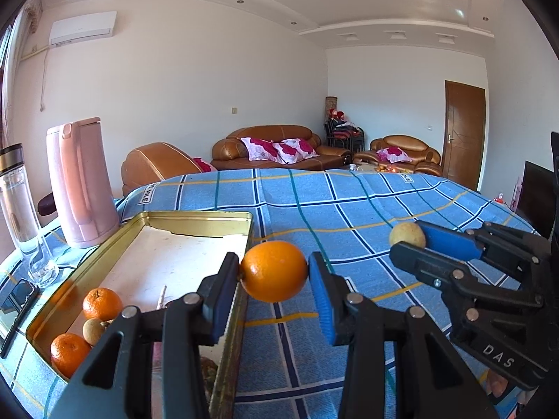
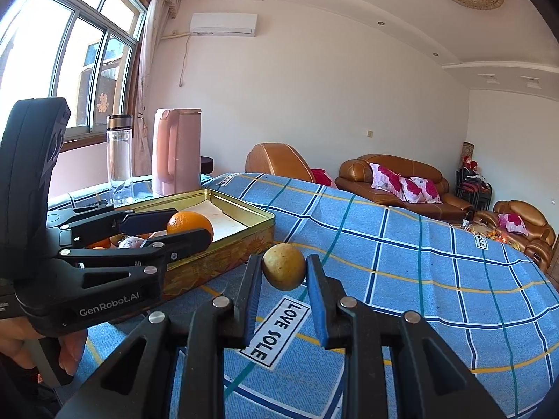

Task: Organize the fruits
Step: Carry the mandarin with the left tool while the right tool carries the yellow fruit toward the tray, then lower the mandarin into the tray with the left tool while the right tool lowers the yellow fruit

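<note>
My left gripper [image 1: 273, 270] is shut on an orange [image 1: 273, 271], held above the right rim of a gold tin tray [image 1: 195, 214]. The same orange [image 2: 190, 227] shows in the right wrist view, over the tray [image 2: 244, 206]. My right gripper [image 2: 283, 269] is shut on a small yellow-brown round fruit [image 2: 283, 267], held above the blue checked cloth just right of the tray; the left wrist view shows that fruit [image 1: 407, 234] between the right gripper's fingers. Inside the tray lie two tangerines [image 1: 102, 303] [image 1: 69, 353] and a small brown fruit [image 1: 93, 330].
A pink kettle [image 1: 82, 181] and a clear bottle [image 1: 24, 216] stand behind the tray on the left. A phone [image 1: 17, 307] lies at the left edge. The blue cloth [image 1: 349, 209] stretches to the right and back. Brown sofas sit beyond. A hand [image 2: 70, 352] holds the left gripper.
</note>
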`<state>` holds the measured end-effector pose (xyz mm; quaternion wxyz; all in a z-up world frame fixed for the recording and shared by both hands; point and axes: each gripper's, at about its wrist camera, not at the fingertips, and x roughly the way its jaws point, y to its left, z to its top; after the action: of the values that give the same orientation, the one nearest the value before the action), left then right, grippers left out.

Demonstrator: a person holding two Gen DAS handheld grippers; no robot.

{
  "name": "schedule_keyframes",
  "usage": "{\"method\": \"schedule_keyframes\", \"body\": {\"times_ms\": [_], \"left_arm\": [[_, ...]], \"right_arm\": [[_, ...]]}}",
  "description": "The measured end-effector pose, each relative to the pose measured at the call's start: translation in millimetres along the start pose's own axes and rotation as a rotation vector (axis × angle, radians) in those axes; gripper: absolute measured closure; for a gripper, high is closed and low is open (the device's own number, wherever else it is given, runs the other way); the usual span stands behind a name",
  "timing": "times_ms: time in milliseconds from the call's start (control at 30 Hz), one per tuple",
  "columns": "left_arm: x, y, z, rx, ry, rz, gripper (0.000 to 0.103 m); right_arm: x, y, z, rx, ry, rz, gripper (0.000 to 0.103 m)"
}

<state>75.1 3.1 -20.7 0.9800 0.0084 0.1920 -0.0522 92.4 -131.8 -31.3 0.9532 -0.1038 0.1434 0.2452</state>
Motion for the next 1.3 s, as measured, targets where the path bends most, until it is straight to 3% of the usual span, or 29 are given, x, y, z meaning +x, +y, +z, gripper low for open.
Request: {"method": "schedule_keyframes", "body": {"times_ms": [1300], "left_arm": [[-22.6, 84.1, -12.5, -0.086, 0.007, 0.13, 0.06]], "right_arm": [[24.6, 78.2, 19.6, -0.093, -0.007, 0.161, 0.075]]}}
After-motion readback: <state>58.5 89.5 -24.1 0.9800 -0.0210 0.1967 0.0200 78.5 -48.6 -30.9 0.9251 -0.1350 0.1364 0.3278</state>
